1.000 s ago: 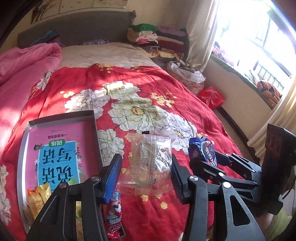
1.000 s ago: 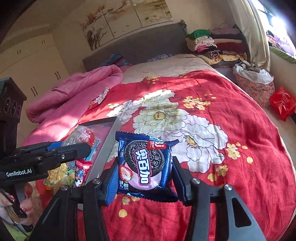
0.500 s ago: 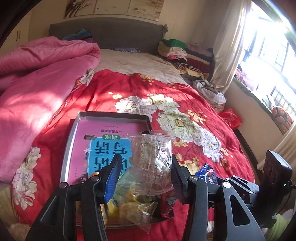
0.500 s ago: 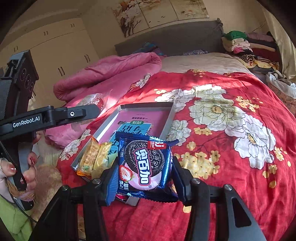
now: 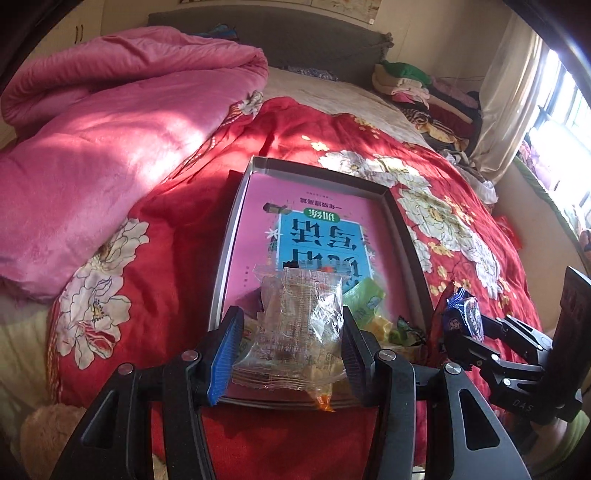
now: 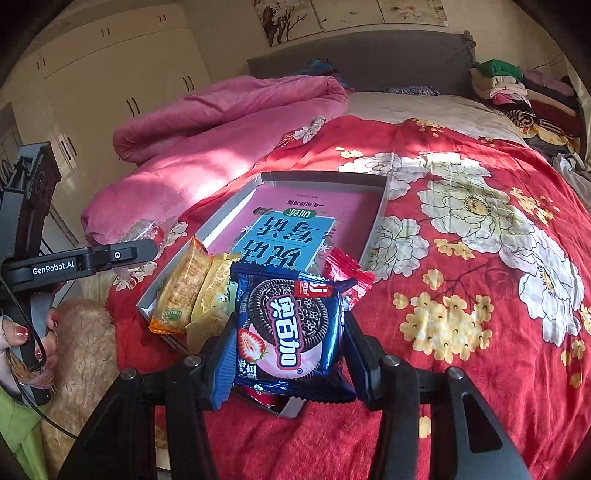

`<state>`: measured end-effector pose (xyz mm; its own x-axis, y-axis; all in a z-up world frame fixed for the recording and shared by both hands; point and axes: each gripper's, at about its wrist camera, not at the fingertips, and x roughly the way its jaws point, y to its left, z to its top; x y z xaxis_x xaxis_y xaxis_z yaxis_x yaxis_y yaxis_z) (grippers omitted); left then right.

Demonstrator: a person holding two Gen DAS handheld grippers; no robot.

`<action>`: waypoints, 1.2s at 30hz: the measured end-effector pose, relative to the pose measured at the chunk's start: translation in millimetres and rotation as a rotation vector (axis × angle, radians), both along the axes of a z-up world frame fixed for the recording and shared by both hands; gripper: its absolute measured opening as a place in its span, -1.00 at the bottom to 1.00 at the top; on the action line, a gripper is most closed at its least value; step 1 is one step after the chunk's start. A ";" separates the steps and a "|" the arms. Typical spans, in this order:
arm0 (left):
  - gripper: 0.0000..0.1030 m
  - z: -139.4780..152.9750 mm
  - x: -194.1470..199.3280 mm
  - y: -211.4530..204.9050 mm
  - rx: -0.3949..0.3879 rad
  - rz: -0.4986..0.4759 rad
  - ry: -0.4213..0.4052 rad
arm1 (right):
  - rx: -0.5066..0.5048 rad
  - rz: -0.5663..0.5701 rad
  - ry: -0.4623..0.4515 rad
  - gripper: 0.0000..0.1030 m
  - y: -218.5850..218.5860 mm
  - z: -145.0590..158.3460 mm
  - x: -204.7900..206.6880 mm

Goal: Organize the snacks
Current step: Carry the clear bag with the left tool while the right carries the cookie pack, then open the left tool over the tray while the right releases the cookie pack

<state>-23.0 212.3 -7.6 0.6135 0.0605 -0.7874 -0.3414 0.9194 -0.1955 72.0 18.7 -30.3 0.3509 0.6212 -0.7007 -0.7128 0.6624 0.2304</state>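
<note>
Left wrist, clear snack packet [image 5: 295,325] clamped, over tray [image 5: 236,229]

Sunlit bedroom: grey headboard [image 6: 369,55], cream wardrobe [image 6: 110,74], curtained window [image 5: 554,110], wall paintings [image 6: 351,14].

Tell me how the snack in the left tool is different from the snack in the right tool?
The clear packet in the left tool is see-through, showing pale food inside; the blue cookie packet in the right tool is printed with a dark cookie and a strawberry. The clear packet looks crinkly, the blue one smoother. Both are pinched by their sides above the tray.
</note>
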 end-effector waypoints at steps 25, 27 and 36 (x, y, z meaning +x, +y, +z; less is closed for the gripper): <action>0.02 -23.3 12.4 -13.5 0.059 -0.043 0.053 | -0.048 0.099 -0.033 0.03 37.4 -12.1 -15.1; 0.03 -23.5 13.2 -14.7 0.059 -0.047 0.053 | -0.041 0.098 -0.050 0.05 35.8 -8.2 -16.1; 0.04 -23.2 13.7 -17.5 0.058 -0.060 0.053 | -0.024 0.081 -0.088 0.15 27.6 3.8 -17.7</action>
